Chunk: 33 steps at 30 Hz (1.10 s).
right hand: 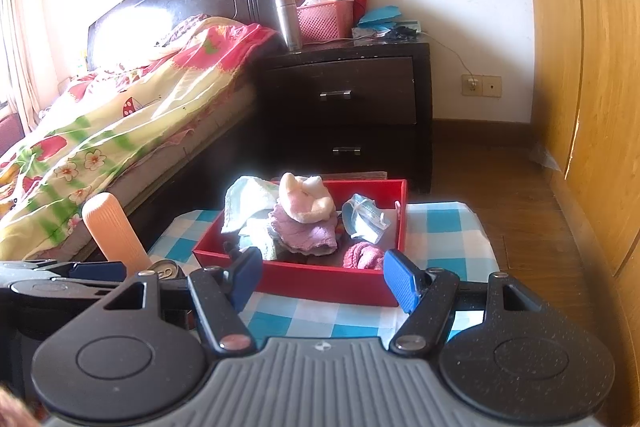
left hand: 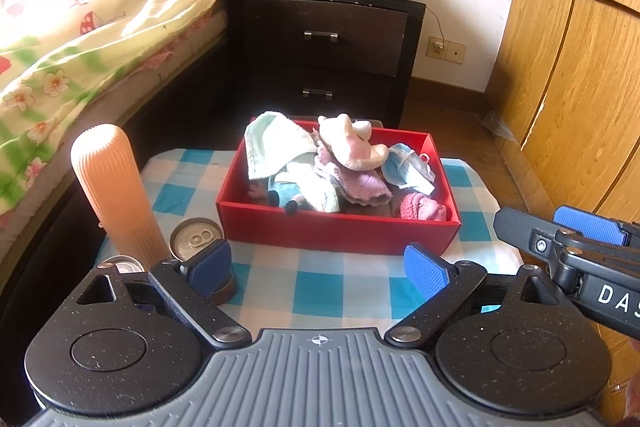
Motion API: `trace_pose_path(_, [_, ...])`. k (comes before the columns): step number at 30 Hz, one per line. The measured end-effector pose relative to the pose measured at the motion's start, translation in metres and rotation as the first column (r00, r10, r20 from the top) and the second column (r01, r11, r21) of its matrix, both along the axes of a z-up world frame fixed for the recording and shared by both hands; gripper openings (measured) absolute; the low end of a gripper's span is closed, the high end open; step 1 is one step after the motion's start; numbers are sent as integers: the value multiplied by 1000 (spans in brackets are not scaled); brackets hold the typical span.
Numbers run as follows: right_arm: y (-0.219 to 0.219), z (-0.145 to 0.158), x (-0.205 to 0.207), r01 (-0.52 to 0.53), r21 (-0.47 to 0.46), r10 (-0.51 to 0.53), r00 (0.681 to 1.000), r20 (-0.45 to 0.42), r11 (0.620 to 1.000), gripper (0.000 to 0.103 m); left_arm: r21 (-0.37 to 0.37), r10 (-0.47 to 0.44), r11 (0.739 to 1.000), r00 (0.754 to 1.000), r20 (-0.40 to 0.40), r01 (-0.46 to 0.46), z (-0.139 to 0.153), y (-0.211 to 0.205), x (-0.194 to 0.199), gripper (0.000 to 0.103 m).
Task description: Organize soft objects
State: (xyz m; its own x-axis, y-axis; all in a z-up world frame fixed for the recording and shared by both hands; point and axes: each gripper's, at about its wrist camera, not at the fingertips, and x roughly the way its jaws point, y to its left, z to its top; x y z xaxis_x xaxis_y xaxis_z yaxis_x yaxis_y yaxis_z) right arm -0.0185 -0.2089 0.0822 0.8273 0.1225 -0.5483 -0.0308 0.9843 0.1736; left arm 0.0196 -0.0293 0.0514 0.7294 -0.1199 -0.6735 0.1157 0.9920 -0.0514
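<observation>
Left wrist view: left gripper (left hand: 318, 269) has its jaws spread wide with nothing between the pads, poised over the checked cloth (left hand: 320, 291) just in front of the red box (left hand: 336, 231). The box's long axis runs across the frame, open side up. Soft items are piled inside it: pale green towel (left hand: 276, 143) draped over the back-left wall, pink plush (left hand: 352, 147) on top, purple cloth (left hand: 360, 183) mid, face mask (left hand: 408, 167) right, pink knit (left hand: 422, 207) front-right. A can (left hand: 196, 239) and a ribbed peach bottle (left hand: 116, 187) stand left of the box.

Right wrist view: right gripper (right hand: 324, 277) is about half open, empty, its pads flanking the box's near wall (right hand: 320, 281) without touching it.
</observation>
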Motion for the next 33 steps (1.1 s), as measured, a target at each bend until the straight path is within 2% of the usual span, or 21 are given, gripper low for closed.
trace_pose_path(11, [-5, -1, 1, 14, 26, -14, 1000, -6, 1000, 45, 11, 12, 1000, 999, 41, -12, 4, -3, -5, 90])
trace_pose_path(33, [-6, 0, 2, 17, 31, -17, 1000, -5, 999, 45, -5, 12, 1000, 999, 38, -12, 4, -2, -4, 90])
